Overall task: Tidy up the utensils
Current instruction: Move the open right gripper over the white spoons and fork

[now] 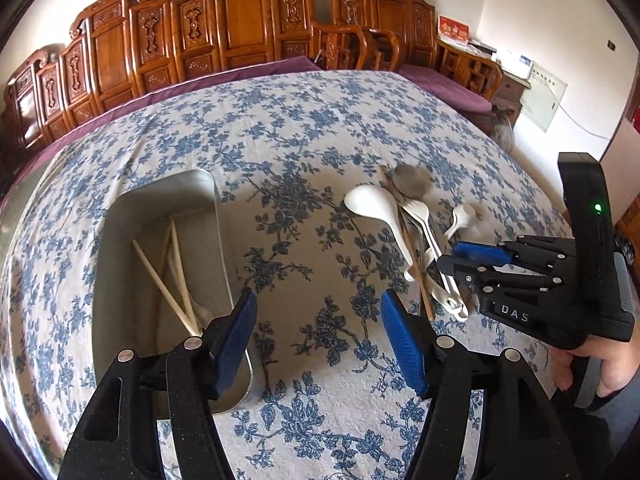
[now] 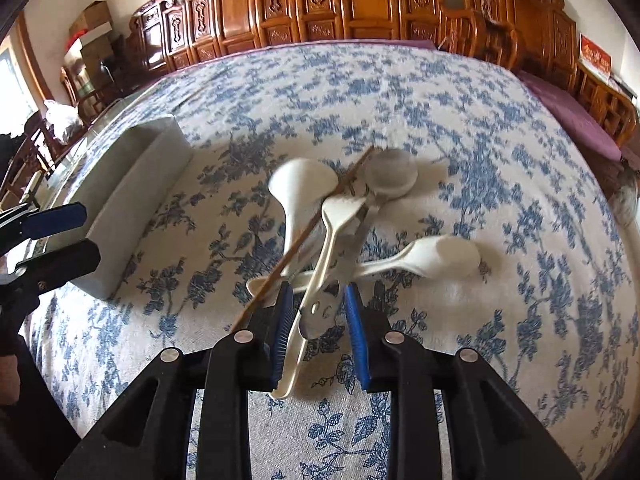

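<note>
A pile of utensils lies on the blue-flowered cloth: a white ladle (image 2: 298, 188), a white fork (image 2: 340, 212), a metal spoon (image 2: 390, 178), a white spoon (image 2: 444, 256) and a brown chopstick (image 2: 316, 224). My right gripper (image 2: 318, 304) is open, its pads either side of the metal spoon's and fork's handle ends. It also shows in the left wrist view (image 1: 464, 260) at the pile (image 1: 416, 232). A metal tray (image 1: 120, 280) holds chopsticks (image 1: 168, 280). My left gripper (image 1: 318, 312) is open and empty beside the tray's right rim.
The tray appears in the right wrist view (image 2: 132, 184) at the left, with the left gripper (image 2: 52, 236) in front of it. Carved wooden benches (image 1: 240, 28) with purple cushions line the table's far side. A hand (image 1: 600, 364) holds the right gripper.
</note>
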Available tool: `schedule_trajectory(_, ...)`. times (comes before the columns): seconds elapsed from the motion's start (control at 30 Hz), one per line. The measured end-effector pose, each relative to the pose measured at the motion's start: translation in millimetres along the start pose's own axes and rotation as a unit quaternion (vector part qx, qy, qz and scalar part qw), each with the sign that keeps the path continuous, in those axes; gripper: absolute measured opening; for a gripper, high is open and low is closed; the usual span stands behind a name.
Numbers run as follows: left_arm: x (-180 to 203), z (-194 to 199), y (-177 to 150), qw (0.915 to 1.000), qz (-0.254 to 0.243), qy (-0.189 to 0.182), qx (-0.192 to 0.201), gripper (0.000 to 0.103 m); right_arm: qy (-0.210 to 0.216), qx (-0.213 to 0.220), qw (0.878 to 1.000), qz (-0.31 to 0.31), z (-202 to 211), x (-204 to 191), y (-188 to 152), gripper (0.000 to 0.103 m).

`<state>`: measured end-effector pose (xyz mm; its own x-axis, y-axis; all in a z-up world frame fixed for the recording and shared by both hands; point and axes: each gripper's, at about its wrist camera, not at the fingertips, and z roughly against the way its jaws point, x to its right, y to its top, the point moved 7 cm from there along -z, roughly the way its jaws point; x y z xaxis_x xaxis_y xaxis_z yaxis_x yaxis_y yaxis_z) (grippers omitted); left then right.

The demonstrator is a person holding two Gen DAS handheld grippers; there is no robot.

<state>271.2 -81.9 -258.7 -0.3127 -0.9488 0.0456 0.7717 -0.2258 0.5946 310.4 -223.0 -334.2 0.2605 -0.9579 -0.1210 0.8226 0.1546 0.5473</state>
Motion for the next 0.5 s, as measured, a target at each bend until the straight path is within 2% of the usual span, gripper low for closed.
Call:
schedule_trajectory(0.33,3.3,-3.2,-3.7,1.0,-0.006,0.003,-0.006,0.061,-0.002,-0.016,1.0,-0.004,-4.9,1.3,-10.4,0.029)
schedule_trajectory(0.5,3.9,-4.6,-5.8,0.9999,-0.008,0.004,-0.008,0.061,0.012,0.003,1.0,-0.025,4.2,6.4,-4.4,0.029)
